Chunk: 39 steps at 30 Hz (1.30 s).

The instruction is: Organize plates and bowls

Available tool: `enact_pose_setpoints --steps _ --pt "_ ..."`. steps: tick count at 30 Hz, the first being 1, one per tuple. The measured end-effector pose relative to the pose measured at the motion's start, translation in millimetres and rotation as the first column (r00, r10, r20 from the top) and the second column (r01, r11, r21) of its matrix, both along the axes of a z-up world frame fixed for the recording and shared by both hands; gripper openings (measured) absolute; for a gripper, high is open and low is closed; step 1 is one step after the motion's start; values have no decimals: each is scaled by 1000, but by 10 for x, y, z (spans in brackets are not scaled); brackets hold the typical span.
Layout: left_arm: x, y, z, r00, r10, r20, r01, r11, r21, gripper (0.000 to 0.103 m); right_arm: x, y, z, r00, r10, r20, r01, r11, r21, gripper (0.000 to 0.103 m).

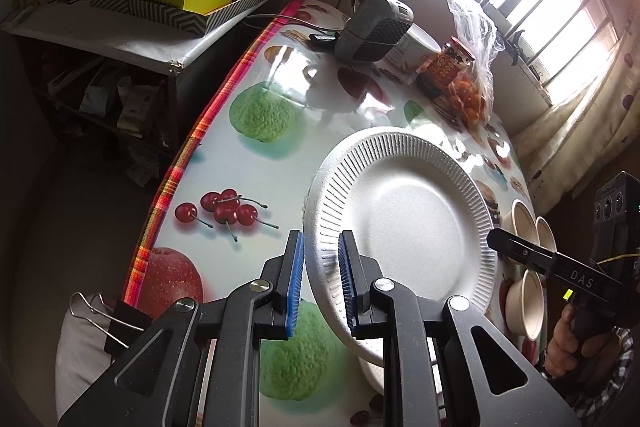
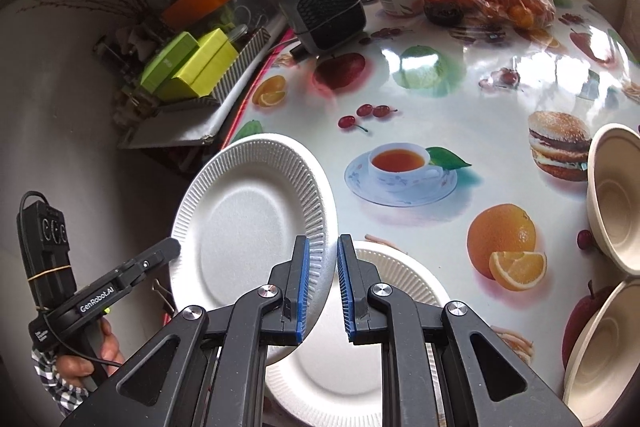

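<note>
**Plate lifted between both grippers, stacking under way**

Left wrist view: blue-padded jaws of the left gripper (image 1: 321, 281) pinch the near rim of a white paper plate (image 1: 404, 211), which is tilted and held off the counter (image 1: 248, 179). Right gripper (image 1: 494, 239) meets the plate's far rim. Three paper bowls (image 1: 524, 301) sit loose beyond it, not nested. A second plate edge shows underneath, dimly.

Right wrist view: right gripper (image 2: 323, 283) jaws nearly together on the held plate's (image 2: 248, 227) ribbed rim. Second plate (image 2: 360, 347) lies flat on the counter directly below. Two bowls (image 2: 616, 203) at right, side by side.

Judgement: plates probably about to be stacked; bowls untouched.
</note>
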<state>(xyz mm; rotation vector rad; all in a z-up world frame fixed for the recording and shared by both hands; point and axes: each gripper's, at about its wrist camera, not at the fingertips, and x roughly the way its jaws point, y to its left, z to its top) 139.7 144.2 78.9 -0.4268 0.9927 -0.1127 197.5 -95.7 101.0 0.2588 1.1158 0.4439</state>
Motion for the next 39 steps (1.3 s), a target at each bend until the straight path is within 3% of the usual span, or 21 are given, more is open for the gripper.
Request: enact_pose_setpoints --steps 20,39 --pt "-147 -657 -160 993 -113 -34 113 993 17 19 -492 -683 -171 994 -105 -20 106 994 14 15" --pt "-268 -899 -414 985 -148 -88 152 988 42 19 -638 -882 -434 988 -138 -70 140 990 13 15"
